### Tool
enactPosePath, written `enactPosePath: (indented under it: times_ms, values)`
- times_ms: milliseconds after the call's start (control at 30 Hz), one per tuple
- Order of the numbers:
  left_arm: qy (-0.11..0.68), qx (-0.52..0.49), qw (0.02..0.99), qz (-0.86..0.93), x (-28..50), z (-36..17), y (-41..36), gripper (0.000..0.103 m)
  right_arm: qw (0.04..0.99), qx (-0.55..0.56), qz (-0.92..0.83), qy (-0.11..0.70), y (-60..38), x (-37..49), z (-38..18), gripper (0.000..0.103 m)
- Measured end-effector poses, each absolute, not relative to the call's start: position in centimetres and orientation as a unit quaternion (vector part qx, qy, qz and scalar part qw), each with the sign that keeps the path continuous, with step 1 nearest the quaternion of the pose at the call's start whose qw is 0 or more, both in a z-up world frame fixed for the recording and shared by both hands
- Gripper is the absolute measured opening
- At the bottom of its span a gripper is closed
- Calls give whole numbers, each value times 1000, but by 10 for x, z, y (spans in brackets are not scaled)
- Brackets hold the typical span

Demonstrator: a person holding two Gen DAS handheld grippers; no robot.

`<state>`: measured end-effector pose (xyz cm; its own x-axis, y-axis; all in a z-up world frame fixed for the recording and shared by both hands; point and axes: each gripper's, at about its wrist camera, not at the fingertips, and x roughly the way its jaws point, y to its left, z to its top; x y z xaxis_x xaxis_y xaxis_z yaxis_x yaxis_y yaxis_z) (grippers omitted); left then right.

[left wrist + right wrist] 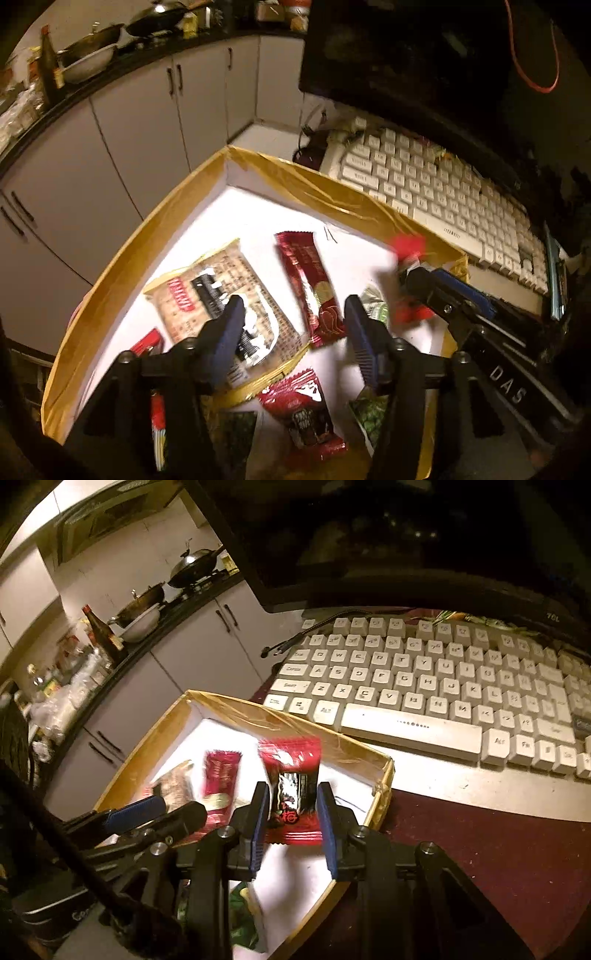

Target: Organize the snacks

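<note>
Desk by keyboard, red snack packet between right tool pads, grip loosened, left tool released.

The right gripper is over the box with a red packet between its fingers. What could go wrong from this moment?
1. The red packet looks blurred between the sharp fingers of the right gripper, so it may be slipping; it could land on the box rim or tip outside.
2. The left gripper, open and empty, is close beside it over the box; the two may bump.
</note>
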<state>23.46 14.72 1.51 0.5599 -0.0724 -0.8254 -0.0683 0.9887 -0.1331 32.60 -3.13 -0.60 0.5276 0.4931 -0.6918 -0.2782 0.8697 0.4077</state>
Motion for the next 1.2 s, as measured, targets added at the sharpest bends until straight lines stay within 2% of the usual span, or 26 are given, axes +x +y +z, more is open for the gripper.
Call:
enactPosePath:
  times_ms: [100, 167, 200, 267, 400, 500, 667, 1200]
  values:
    - [441, -73, 894, 17, 212, 32, 147, 66, 859, 145, 229, 434, -43, 314, 15, 42]
    - [409, -67, 909, 35, 187, 46, 145, 78, 861, 153, 221, 432, -54, 295, 32, 54]
    - [387, -62, 919, 50, 170, 55, 143, 80, 863, 168, 222, 421, -65, 280, 41, 57]
    - [357, -53, 930, 75, 138, 65, 139, 83, 865, 185, 239, 400, -80, 249, 49, 71]
    - [321, -64, 939, 109, 73, 65, 128, 86, 853, 194, 278, 397, -92, 197, 31, 72]
    - [328, -70, 934, 125, 53, 53, 123, 86, 843, 190, 290, 411, -92, 172, 9, 72]
    - [371, -69, 916, 136, 51, 36, 121, 86, 854, 162, 278, 408, -94, 157, 4, 72]
    - [360, -46, 920, 149, 23, 52, 118, 86, 867, 128, 285, 388, -74, 146, 17, 72]
